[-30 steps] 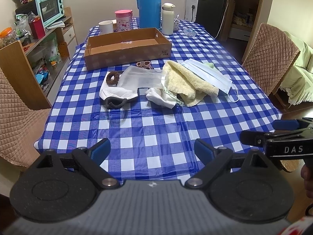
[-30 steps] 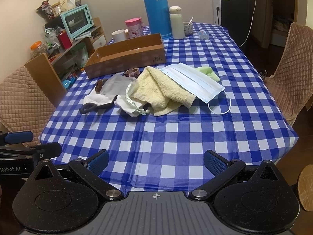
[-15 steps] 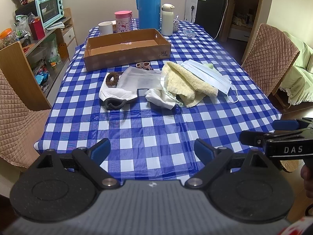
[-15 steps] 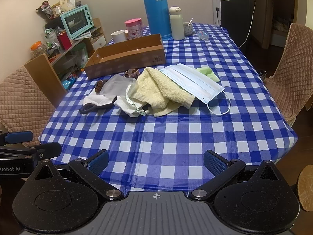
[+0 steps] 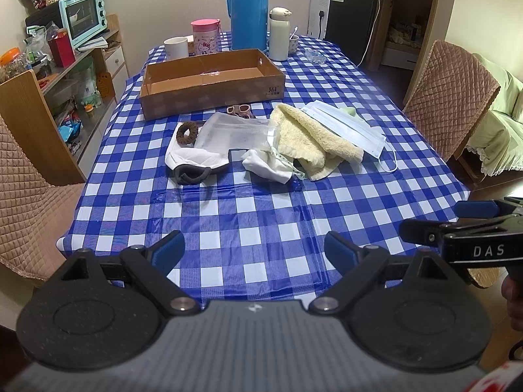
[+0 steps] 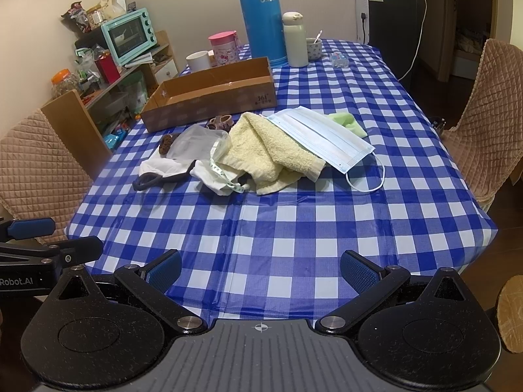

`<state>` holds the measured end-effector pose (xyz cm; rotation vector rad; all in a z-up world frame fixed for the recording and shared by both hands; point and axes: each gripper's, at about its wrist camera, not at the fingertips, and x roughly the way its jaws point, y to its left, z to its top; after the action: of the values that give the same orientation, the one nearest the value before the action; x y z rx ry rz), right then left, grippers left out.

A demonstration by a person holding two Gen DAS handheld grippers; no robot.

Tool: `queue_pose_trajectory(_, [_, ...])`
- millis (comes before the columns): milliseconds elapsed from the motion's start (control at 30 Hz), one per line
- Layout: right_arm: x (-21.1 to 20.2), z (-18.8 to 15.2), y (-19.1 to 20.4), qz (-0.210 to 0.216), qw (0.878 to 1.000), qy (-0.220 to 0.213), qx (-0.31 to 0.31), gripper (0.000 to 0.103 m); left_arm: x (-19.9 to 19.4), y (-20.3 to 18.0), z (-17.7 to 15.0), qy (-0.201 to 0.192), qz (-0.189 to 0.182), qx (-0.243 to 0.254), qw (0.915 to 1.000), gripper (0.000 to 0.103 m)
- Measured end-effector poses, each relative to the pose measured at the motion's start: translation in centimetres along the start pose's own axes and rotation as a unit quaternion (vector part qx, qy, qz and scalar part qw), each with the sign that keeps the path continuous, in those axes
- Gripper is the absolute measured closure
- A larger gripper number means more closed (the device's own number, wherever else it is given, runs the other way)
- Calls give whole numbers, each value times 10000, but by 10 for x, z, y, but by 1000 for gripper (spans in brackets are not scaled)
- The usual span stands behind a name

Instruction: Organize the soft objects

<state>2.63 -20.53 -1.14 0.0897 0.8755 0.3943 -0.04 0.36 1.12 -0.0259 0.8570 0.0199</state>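
Note:
A heap of soft things lies mid-table: a yellow towel (image 5: pixel 310 137) (image 6: pixel 264 153), a blue face mask (image 5: pixel 346 127) (image 6: pixel 322 137), a white cloth (image 5: pixel 193 156) (image 6: pixel 160 166) with a dark strap, a clear plastic bag (image 5: pixel 235 132) (image 6: pixel 196 143), a brown scrunchie (image 5: pixel 187 133) and a green cloth (image 6: pixel 346 121). Behind them stands an empty cardboard box (image 5: pixel 209 98) (image 6: pixel 209 104). My left gripper (image 5: pixel 255 250) is open above the table's near edge, well short of the heap. My right gripper (image 6: pixel 261 266) is open too, equally far back.
A blue thermos (image 6: pixel 263 16), a white flask (image 6: pixel 295 40), a pink cup (image 5: pixel 204 36) and mugs stand at the far end of the checked tablecloth (image 6: pixel 294 228). Padded chairs (image 5: pixel 447 98) (image 6: pixel 39 163) flank the table. A cluttered shelf with a teal oven (image 5: pixel 85 16) is on the left.
Both views have crept slightly forward toward the heap. Both grippers stay open and nothing on the table has moved.

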Motion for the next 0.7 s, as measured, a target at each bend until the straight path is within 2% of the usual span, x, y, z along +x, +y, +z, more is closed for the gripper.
queue_pose_trajectory(700, [2,0,-1,3,10000,-9,1,0,-2,1,3,-14,13,6,10000,12])
